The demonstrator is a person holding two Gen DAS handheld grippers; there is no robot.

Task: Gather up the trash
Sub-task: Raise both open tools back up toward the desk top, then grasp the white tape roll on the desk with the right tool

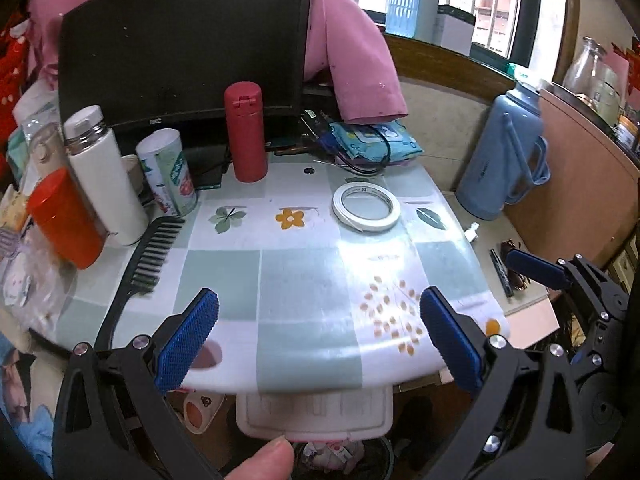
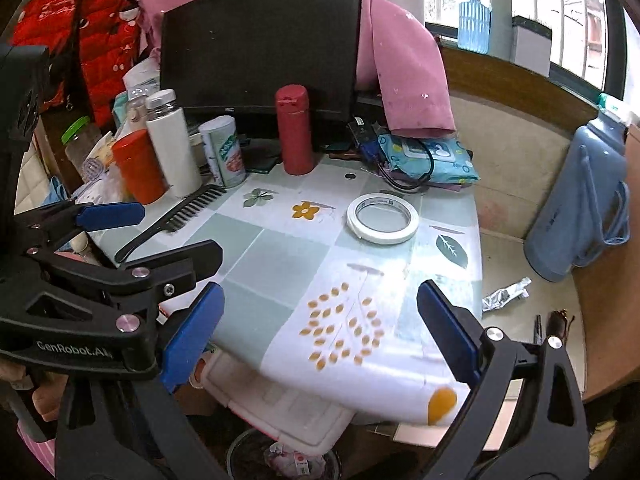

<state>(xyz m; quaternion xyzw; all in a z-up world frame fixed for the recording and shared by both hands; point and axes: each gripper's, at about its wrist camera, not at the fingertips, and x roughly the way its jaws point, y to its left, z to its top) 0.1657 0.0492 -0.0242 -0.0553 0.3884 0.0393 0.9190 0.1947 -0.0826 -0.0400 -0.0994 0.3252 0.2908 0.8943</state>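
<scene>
Cluttered desk, patterned cloth (image 1: pixel 304 280); both grippers, left (image 1: pixel 319 340) and right (image 2: pixel 320 336), apart, empty; scanning — crumpled tube (image 2: pixel 506 294) likely next, right reach

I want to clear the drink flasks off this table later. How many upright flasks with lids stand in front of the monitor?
2: a white flask at the left beside the orange cup, and a red flask in the middle. Others may be hidden in the clutter at the left.

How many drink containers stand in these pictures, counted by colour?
Red: 1, the red bottle
White: 1, the white bottle
Orange: 1, the orange cup
Blue: 1, the blue thermos jug, beside the table
Total: 4
</scene>
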